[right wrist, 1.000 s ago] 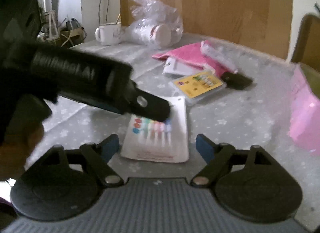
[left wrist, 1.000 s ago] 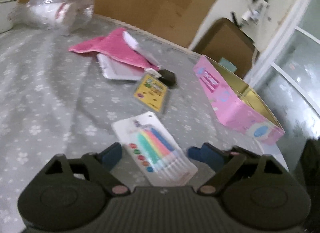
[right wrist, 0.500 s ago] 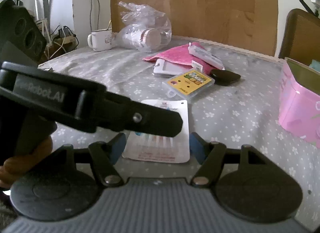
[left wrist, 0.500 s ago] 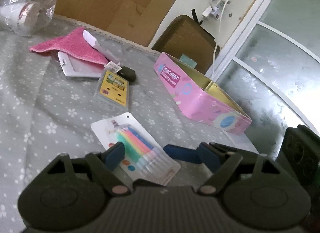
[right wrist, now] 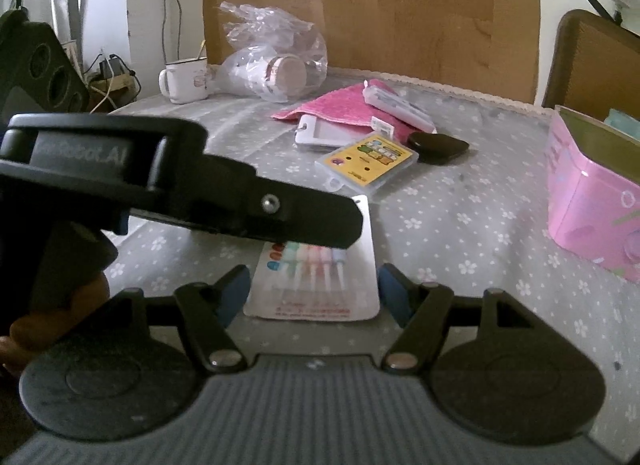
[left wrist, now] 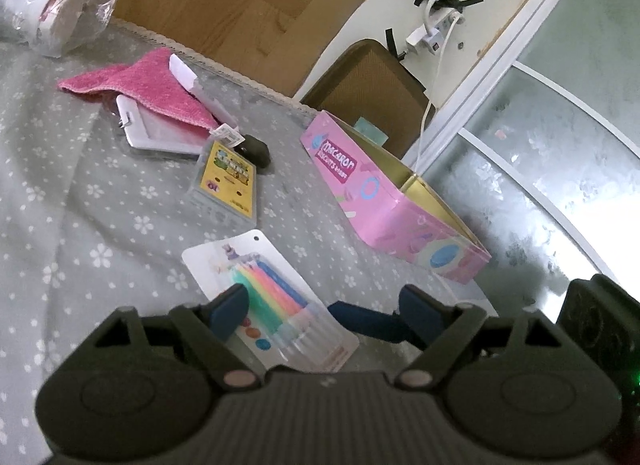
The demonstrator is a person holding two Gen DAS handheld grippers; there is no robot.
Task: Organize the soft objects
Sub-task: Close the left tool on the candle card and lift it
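Approach to the blister card of coloured pens (left wrist: 269,294) is judged to be the step in hand. The card lies flat on the grey floral tablecloth (left wrist: 80,201), near the open pink Macaron tin (left wrist: 384,201). The left gripper (left wrist: 320,311) is held over the card, jaws opening, nothing gripped. The right gripper (right wrist: 310,295) is held wide at the card's near end (right wrist: 316,285), pads clear. Next, an edge must be pinched and the card carried to the tin.
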